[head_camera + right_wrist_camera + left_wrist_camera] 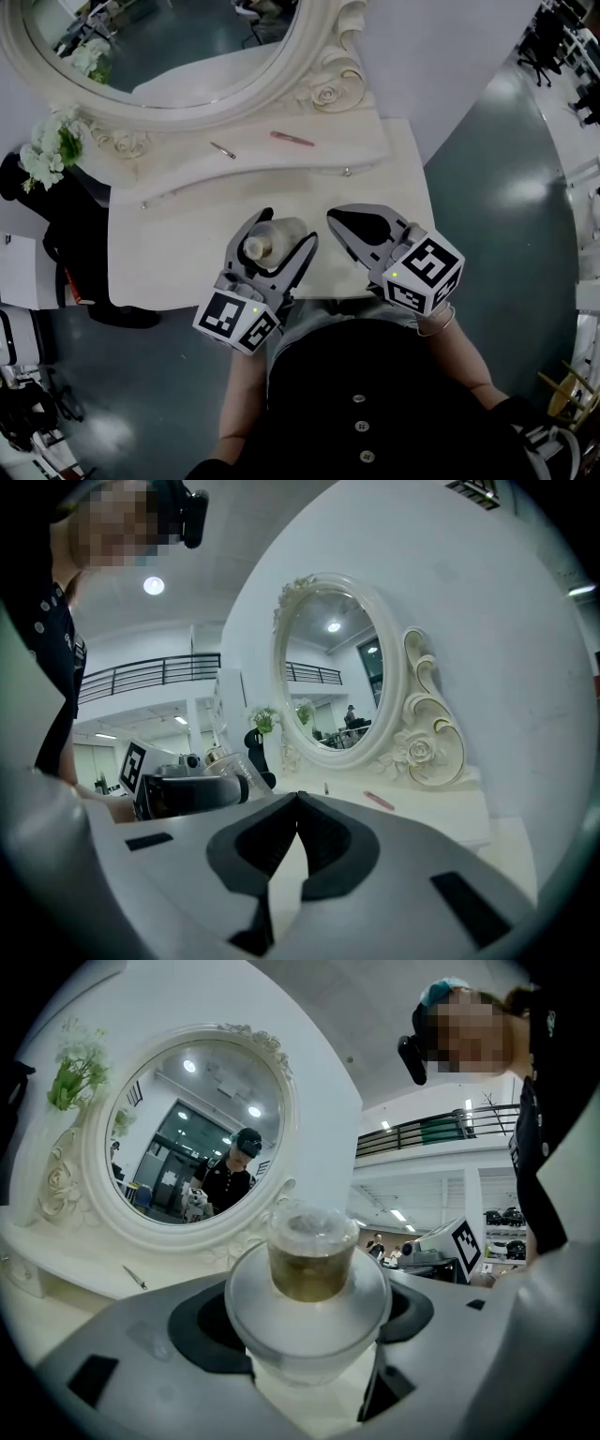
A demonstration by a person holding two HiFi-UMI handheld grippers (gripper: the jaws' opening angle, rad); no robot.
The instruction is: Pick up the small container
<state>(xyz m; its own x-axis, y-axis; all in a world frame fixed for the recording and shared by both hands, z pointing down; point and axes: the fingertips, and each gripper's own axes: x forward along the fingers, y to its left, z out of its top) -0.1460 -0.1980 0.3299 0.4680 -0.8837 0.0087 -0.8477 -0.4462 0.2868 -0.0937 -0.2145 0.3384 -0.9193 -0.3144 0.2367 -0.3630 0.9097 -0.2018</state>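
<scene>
The small container [270,240] is a clear round jar with amber contents and a pale lid. My left gripper [287,231] is shut on it and holds it upright just above the front of the white vanity table [169,244]. In the left gripper view the container [311,1265] fills the middle, with the jaws of the left gripper [307,1321] pressed against both of its sides. My right gripper [337,221] hovers just to the right of the jar, shut and empty. In the right gripper view the tips of the right gripper [298,799] meet, and the held container [228,764] shows to the left.
An oval mirror [169,56] in an ornate white frame stands at the back of the table. A pink pen [292,139] and a small metal tool [222,150] lie on the raised shelf below it. White flowers [52,145] stand at the left. The table's front edge runs close to the person's body.
</scene>
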